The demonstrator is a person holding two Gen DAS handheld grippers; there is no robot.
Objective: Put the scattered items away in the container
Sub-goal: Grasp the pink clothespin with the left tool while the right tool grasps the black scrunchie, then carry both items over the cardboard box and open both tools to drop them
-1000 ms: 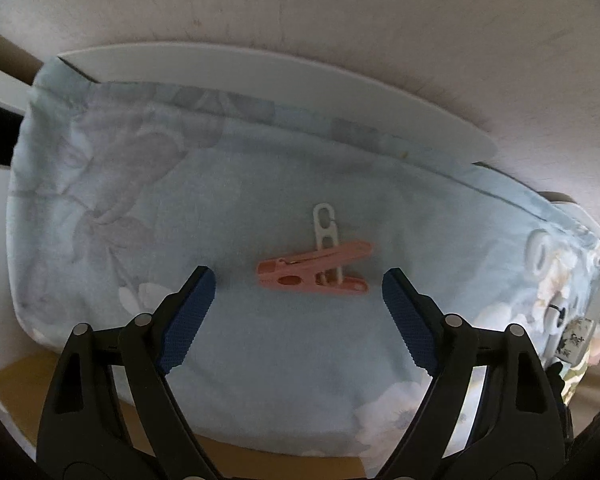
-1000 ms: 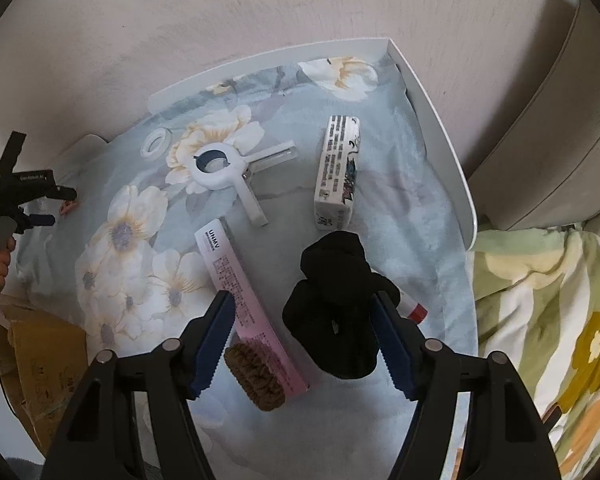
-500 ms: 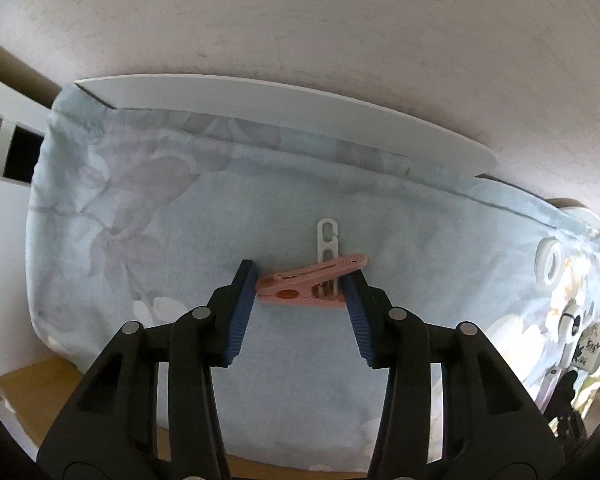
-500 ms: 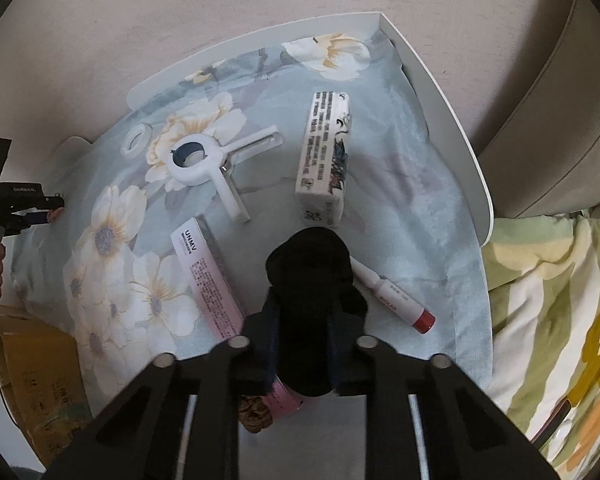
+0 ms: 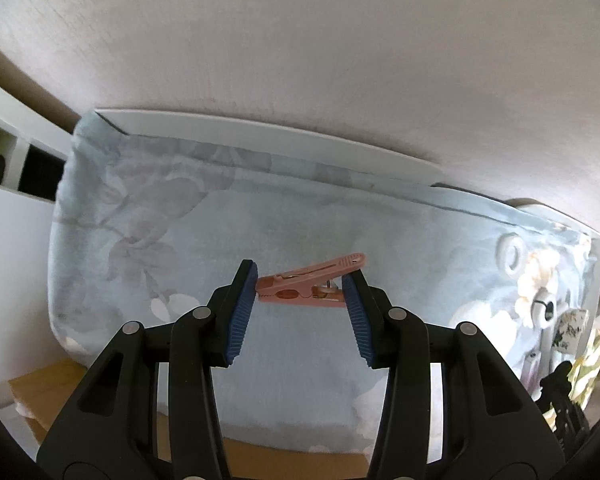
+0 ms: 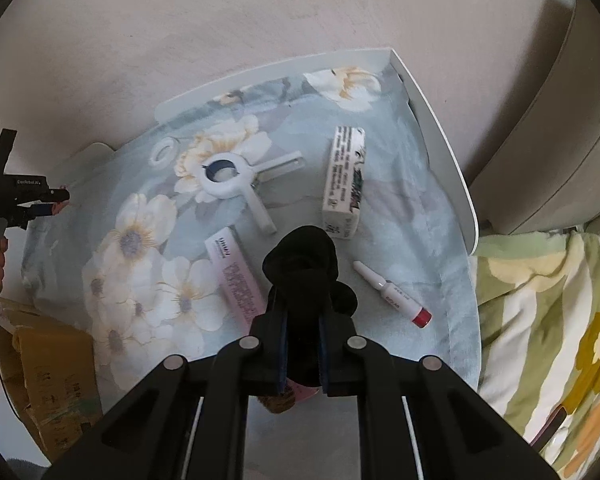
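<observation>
Left wrist view, nearest first: the left gripper point(image 5: 300, 284) is clamped on a pink clothes peg point(image 5: 310, 282), one blue pad on each end of it, and the peg looks lifted clear of the flowered cloth point(image 5: 148, 240) under it. At 2 o'clock, further off, a white ring point(image 5: 510, 254) lies on the cloth.

In the right wrist view the right gripper point(image 6: 302, 344) is closed tight on a black soft bundle point(image 6: 300, 268), which bulges out above the pads. Partly under it, at 10 o'clock, lies a pink flat box point(image 6: 236, 280). At 3 o'clock lies a small tube with a red cap point(image 6: 392, 294). Further, at 1 o'clock, is a white printed box point(image 6: 344, 184), and at 11 o'clock a big white clip point(image 6: 236, 180).

I see no clear container. The brown carton point(image 6: 48, 360) at 8 o'clock may be it, but I cannot tell.

To do this step well, I think both hands should rise straight before they travel sideways. The peg is held only by its ends and may turn or slip, so the grip should stay firm and the move smooth. The bundle may drag the pink flat box, so lift it slowly.
</observation>
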